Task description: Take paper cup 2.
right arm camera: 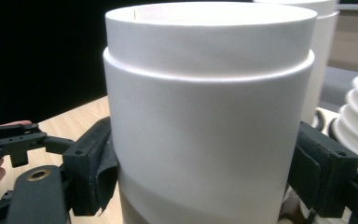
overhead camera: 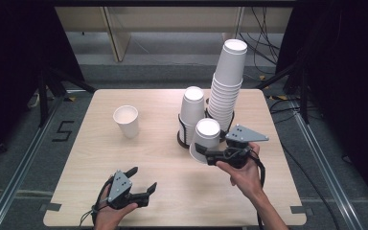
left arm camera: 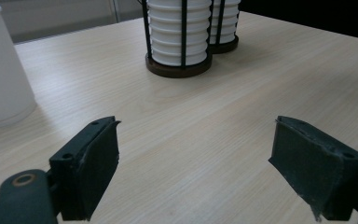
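My right gripper point(overhead camera: 206, 152) is shut on a white paper cup point(overhead camera: 206, 136) turned bottom up, right in front of the cup stacks. In the right gripper view the cup point(right arm camera: 205, 116) sits between the two black pads point(right arm camera: 93, 172), which press on its sides. My left gripper point(overhead camera: 144, 177) rests near the table's front edge, open with nothing between its jaws; bare wood lies beyond the left gripper point(left arm camera: 193, 163) in its own view. A single upright white cup point(overhead camera: 126, 120) stands at the left middle of the table, and this cup point(left arm camera: 0, 70) appears at the far left of the left gripper view.
Two black wire holders stand at the back right of the wooden table point(overhead camera: 124, 158): a short stack of inverted cups point(overhead camera: 191, 112) and a tall leaning stack point(overhead camera: 225, 86). Both holders point(left arm camera: 179, 37) lie ahead of the left gripper. Cables run on the floor behind.
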Motion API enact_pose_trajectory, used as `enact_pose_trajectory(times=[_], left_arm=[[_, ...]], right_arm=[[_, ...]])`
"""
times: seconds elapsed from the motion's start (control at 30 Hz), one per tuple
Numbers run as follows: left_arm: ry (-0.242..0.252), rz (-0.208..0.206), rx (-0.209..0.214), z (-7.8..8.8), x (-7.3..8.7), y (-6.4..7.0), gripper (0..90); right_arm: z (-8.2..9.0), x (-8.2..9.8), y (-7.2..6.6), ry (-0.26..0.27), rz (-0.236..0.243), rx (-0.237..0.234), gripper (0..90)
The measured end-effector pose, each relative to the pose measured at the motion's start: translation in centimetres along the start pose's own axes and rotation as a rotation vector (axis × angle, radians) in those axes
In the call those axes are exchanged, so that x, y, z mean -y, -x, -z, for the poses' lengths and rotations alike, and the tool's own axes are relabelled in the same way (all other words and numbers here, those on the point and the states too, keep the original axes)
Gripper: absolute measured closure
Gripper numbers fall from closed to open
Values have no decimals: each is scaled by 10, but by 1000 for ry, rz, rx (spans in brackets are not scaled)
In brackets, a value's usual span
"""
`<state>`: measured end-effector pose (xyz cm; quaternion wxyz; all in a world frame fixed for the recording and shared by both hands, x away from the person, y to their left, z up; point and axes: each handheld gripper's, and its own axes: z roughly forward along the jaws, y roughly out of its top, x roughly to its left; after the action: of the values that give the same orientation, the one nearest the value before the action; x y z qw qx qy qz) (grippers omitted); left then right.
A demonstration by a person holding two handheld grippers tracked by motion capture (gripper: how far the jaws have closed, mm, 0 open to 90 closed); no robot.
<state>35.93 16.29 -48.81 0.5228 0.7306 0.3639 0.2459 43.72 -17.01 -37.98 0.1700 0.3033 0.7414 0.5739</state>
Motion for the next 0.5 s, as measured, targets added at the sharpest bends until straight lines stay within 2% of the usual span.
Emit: enact_pose_trajectory(times=[0.1,0.13,0.17,0.2,0.3,0.37,0.4,0.43,0.5], left_arm=[[2,0,21,-2,-1,3,145],[15,4,24,-4,0,4,145],[5,2,24,-3,-1,5,145],[7,3,29,-4,-1,5,145],[14,3,37,-6,-1,6,145],[3,2,35,-7,-1,7,145],[3,3,34,-7,-1,7,145],[1,5,36,-7,-1,7,144],[2,3,36,-7,-1,8,145]], right_arm=[[-5,3,-2,4,27,-3,200],[-6,5,-3,0,7,-18,200],[-7,6,-5,-13,0,-14,200],[-8,7,-4,-8,15,-13,200],[-13,11,-7,-19,11,-29,200],[-16,13,-7,-28,29,-33,200],[-17,15,-10,-32,6,-33,200],[-18,15,-9,-30,27,-42,200],[-20,18,-12,-46,5,-53,200]])
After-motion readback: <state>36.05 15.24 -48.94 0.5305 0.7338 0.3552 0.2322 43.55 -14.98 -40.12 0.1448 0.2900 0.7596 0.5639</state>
